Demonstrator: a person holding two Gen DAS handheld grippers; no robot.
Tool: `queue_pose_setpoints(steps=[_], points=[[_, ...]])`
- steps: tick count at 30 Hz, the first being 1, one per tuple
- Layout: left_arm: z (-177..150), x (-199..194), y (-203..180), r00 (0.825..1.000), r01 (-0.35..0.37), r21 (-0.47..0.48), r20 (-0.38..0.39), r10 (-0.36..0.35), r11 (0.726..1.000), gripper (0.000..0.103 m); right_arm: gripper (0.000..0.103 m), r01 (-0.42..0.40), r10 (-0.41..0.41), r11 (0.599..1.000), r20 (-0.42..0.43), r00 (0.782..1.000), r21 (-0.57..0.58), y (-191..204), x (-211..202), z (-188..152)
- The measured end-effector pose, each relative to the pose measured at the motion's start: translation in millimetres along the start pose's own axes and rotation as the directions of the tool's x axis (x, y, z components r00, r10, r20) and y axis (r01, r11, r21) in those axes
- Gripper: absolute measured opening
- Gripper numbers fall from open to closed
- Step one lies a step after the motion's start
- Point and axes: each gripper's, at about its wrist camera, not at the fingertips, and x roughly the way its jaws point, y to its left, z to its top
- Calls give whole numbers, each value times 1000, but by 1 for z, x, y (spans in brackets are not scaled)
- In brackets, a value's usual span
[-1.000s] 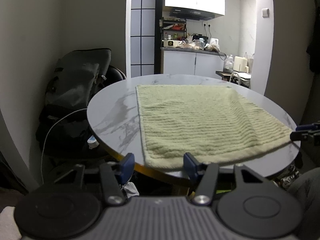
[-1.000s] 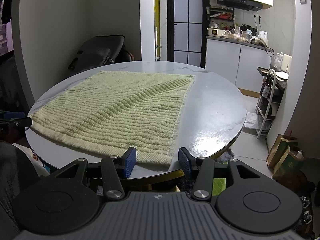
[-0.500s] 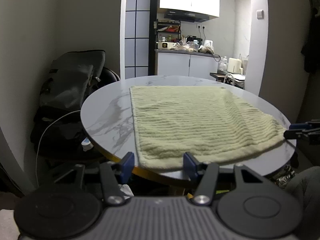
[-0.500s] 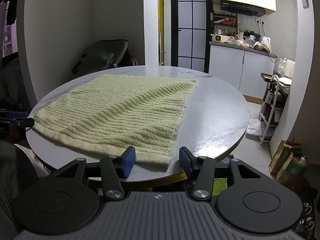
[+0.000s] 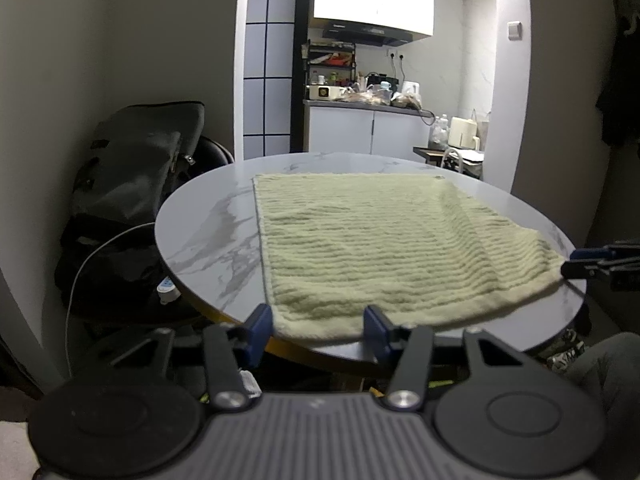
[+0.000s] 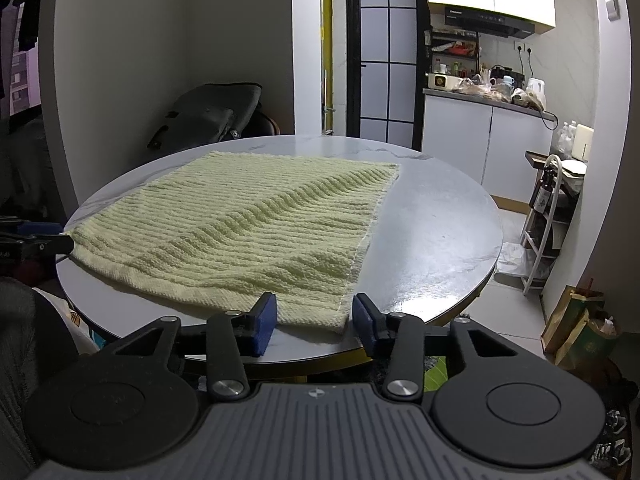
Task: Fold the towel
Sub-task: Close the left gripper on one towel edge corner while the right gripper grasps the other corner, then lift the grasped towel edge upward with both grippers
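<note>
Both my grippers, left gripper and right gripper, have just been closing around the towel near corners, not yet clenched; pads may pinch only fringe and slip off at the desk edge.

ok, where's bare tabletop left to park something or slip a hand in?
Two bare marble patches on the table: a wide one between the towel's right edge and the rim, and a strip between its left edge and the rim. The near edge is crowded: left gripper and right gripper each straddle a near corner.
</note>
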Motion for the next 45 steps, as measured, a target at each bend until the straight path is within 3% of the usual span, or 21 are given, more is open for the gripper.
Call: queue_pose_setpoints(steps=[1,6,10,15,22,45], points=[[0,0,0,1000,2,-3,0,-2,1000,38,37,-2,2,1000,0,1000,0,0,0,0],[1,1,-1,1000,-1,1,-4,1,1000,34,23,-18,18,1000,-1,1000,-3,1,0,0],[1,2,-4,1000,-1,15,-6,1,1000,24,18,-25,25,1000,3,1000,-4,4,0,0],[0,1,-8,1000,-8,33,-6,8,999,19,10,-27,27,1000,2,1000,4,4,-1,0],[1,-1,-10,1000,3,3,9,-3,1000,11,8,-12,12,1000,-5,1000,14,6,-2,5],[13,-24,-19,999,-1,-25,52,2,1000,10,8,14,-15,1000,93,996,5,11,-42,26]])
